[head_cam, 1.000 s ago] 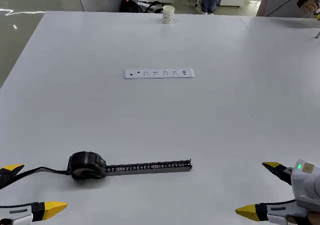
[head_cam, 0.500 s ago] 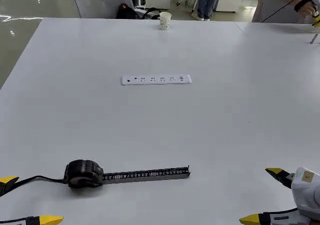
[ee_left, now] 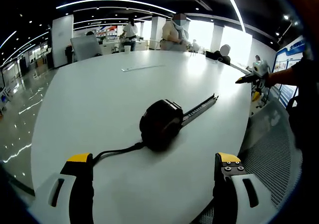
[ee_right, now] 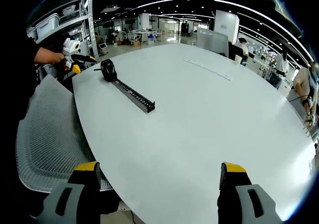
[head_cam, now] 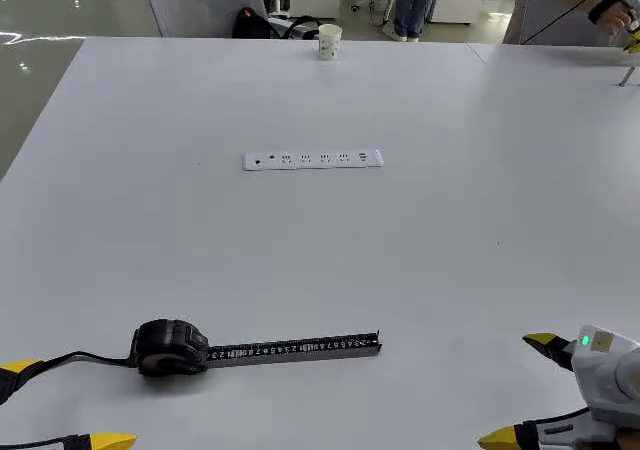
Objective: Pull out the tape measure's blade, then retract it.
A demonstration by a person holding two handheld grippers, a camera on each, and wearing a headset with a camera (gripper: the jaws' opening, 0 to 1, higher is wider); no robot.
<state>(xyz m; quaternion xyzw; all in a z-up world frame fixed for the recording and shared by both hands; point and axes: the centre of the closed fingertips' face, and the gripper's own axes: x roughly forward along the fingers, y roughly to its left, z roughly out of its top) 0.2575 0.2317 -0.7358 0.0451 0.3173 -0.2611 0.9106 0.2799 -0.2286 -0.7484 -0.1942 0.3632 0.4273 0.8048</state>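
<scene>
Now, tape measure [head_cam: 170,347]: one, with a round black case, lying on the white table [head_cam: 420,260]; neither of my tools holds it.
Blade [head_cam: 300,346]: one, drawn out of the tape measure's case and lying flat on the table, its end pointing toward my right side.
Strap [head_cam: 80,358]: one black cord, leaving the tape measure's case on the side opposite the blade. It ends right by a jaw of my left tool, and I cannot tell whether it touches.
Left gripper [head_cam: 62,402]: one, with two yellow-tipped jaws spread wide and nothing between them, near the tape measure on its strap side.
Right gripper [head_cam: 518,388]: one, with two yellow-tipped jaws spread wide and empty, well apart from the tape measure, past the blade's end.
Power strip [head_cam: 313,159]: one, white, flat on the table well beyond the tape measure, roughly parallel to the blade.
Paper cup [head_cam: 329,41]: one, upright, farther from the tape measure than the power strip, near the table's far edge.
</scene>
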